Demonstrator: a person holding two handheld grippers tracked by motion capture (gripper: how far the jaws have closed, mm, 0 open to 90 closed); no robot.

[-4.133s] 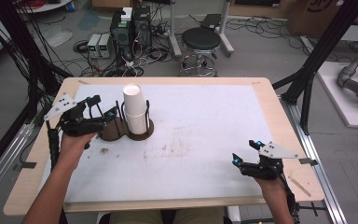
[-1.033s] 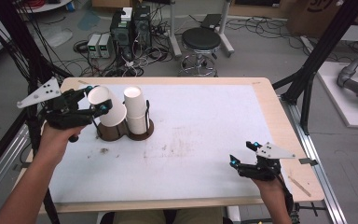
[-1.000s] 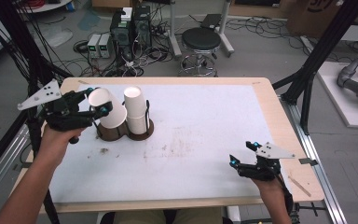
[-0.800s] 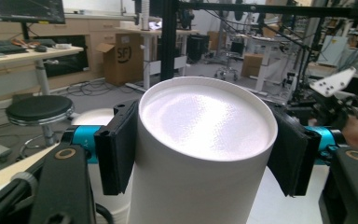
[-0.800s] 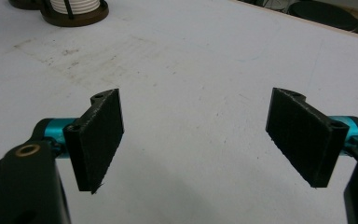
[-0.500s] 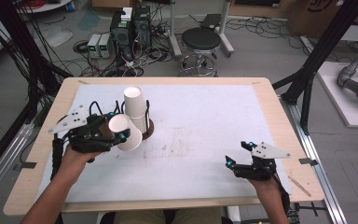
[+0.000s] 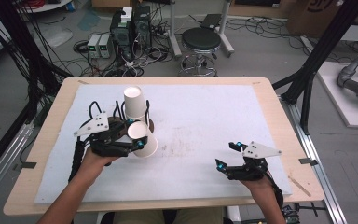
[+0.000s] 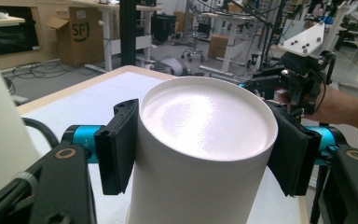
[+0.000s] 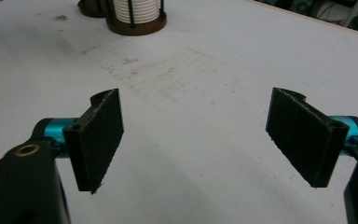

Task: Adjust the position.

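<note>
left hand-held gripper (image 7: 137,138) is clamped on a white paper cup (image 7: 143,138), its 2 black pads pressed against the cup's sides near its closed end, and holds the cup tilted just above the white mat on the bench (image 7: 46,116). just behind the cup, a stack of white cups (image 7: 134,103) stands in a round brown holder (image 7: 150,124) with thin black rods. right hand-held gripper (image 7: 223,158) rests well apart near the bench's front right, jaws spread wide with bare mat between them.
</note>
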